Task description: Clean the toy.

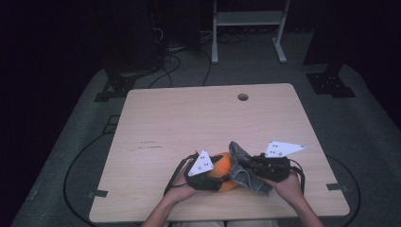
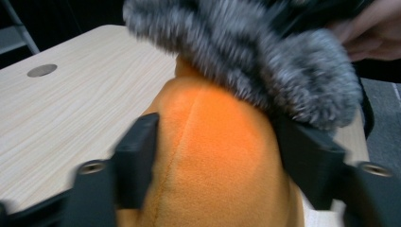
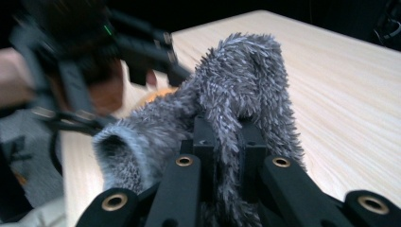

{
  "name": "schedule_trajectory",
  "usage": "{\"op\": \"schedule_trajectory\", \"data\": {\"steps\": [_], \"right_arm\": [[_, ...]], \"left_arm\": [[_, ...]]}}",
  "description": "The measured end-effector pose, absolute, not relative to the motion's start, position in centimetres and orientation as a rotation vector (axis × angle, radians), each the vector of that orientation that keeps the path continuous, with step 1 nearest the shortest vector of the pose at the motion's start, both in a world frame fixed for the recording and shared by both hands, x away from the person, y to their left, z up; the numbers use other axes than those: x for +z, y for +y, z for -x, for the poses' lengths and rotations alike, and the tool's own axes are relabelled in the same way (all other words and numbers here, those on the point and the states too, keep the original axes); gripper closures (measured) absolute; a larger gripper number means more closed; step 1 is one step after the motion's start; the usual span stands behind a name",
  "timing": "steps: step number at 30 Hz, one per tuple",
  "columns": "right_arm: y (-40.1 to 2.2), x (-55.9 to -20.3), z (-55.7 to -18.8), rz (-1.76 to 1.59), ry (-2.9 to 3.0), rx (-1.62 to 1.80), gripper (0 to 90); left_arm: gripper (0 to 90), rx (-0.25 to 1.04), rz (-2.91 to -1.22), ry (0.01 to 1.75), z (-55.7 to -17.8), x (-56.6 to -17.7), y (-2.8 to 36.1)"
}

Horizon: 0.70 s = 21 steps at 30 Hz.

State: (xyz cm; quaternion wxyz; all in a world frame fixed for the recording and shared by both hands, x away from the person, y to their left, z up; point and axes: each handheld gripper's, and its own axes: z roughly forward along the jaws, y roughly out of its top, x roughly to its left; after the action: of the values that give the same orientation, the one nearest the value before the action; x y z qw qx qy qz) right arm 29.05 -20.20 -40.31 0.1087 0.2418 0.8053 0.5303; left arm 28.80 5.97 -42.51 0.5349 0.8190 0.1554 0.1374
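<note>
Both hands are working close to the near edge of the table point(image 1: 156, 113), a bit right of centre. The left gripper point(image 1: 211, 177) has its jaws about halfway apart, clamped on either side of the orange plush point(image 2: 213, 156), which sits on the wood. The right gripper point(image 3: 226, 142) has its jaws pinched almost together on a fold of the grey fuzzy cloth point(image 3: 236, 80), which drapes over the plush's right side. The two grippers are just beside each other, so it's tight there. Loads of bare tabletop to the far side and left, up to the cable hole point(image 1: 243, 97).
</note>
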Motion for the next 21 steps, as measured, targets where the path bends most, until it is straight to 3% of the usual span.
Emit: {"op": "schedule_trajectory", "data": {"steps": [3, 9, 17, 21], "right_arm": [[-20.8, -41.0, -29.3, -0.753, 2.376, 1.572, 81.2], [-21.8, -41.6, -29.5, -0.791, 2.371, 1.566, 81.2], [-23.8, -41.4, -29.8, -0.874, 2.367, 1.526, 81.1], [-22.5, -39.8, -29.3, -0.766, 2.362, 1.606, 81.1]], "left_arm": [[17.7, 0.274, -1.927, 0.425, -29.5, -42.2, 7.1], [14.6, 0.184, -1.973, 0.444, -30.2, -43.6, 7.6], [30.8, 0.282, -1.984, 0.398, -29.3, -44.1, 6.8], [31.5, 0.286, -1.986, 0.368, -29.1, -44.0, 6.3]]}}
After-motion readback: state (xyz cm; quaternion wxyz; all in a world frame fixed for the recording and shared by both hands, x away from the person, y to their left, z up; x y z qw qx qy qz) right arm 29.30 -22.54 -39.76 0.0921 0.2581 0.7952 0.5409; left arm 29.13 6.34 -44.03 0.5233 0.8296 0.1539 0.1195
